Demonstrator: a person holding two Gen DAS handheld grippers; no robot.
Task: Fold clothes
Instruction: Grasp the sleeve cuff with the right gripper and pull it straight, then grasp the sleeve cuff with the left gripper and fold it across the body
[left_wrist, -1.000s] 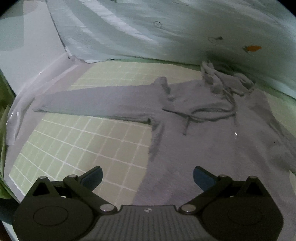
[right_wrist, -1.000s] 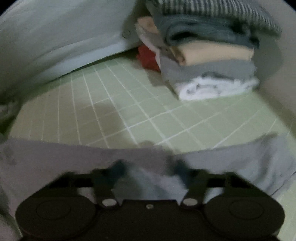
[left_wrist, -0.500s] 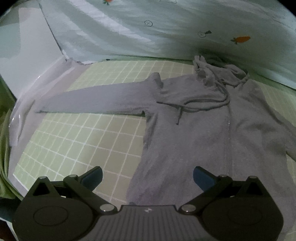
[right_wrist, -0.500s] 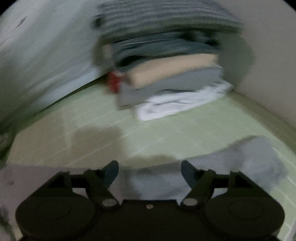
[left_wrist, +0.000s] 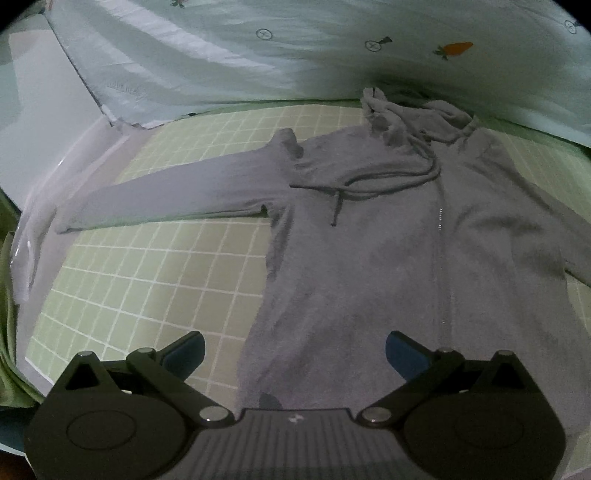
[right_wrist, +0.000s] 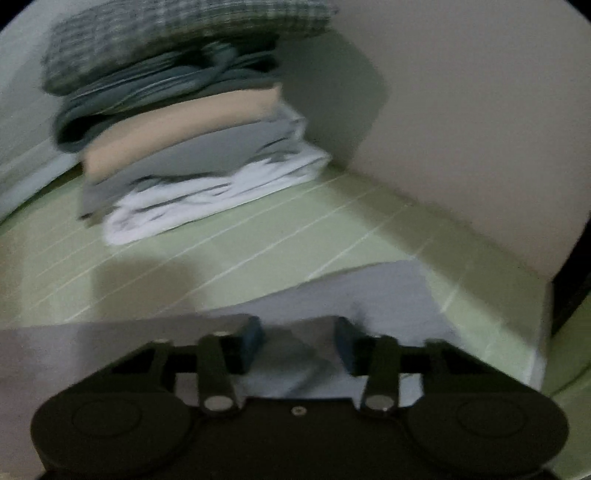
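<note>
A grey zip hoodie (left_wrist: 388, 240) lies face up on the green grid mat (left_wrist: 147, 266), hood (left_wrist: 417, 118) at the far end and one sleeve (left_wrist: 177, 192) stretched out to the left. My left gripper (left_wrist: 295, 354) hangs wide open above the hoodie's lower hem, touching nothing. In the right wrist view the other sleeve (right_wrist: 369, 291) lies across the mat (right_wrist: 221, 251) toward its right edge. My right gripper (right_wrist: 299, 339) sits low over that sleeve near the cuff. Its jaws are closing with a ridge of sleeve fabric between them, and the pads still stand apart.
A stack of folded clothes (right_wrist: 192, 140) stands at the back of the mat against a beige wall (right_wrist: 461, 110). A pale bedsheet with carrot prints (left_wrist: 258, 55) rises behind the hoodie. White plastic sheeting (left_wrist: 55, 158) borders the mat at the left.
My right gripper let go of the sleeve, opened wide, slid right toward the cuff, and its jaws have narrowed again. The left view has shifted slightly over the hoodie; the left gripper stays open.
</note>
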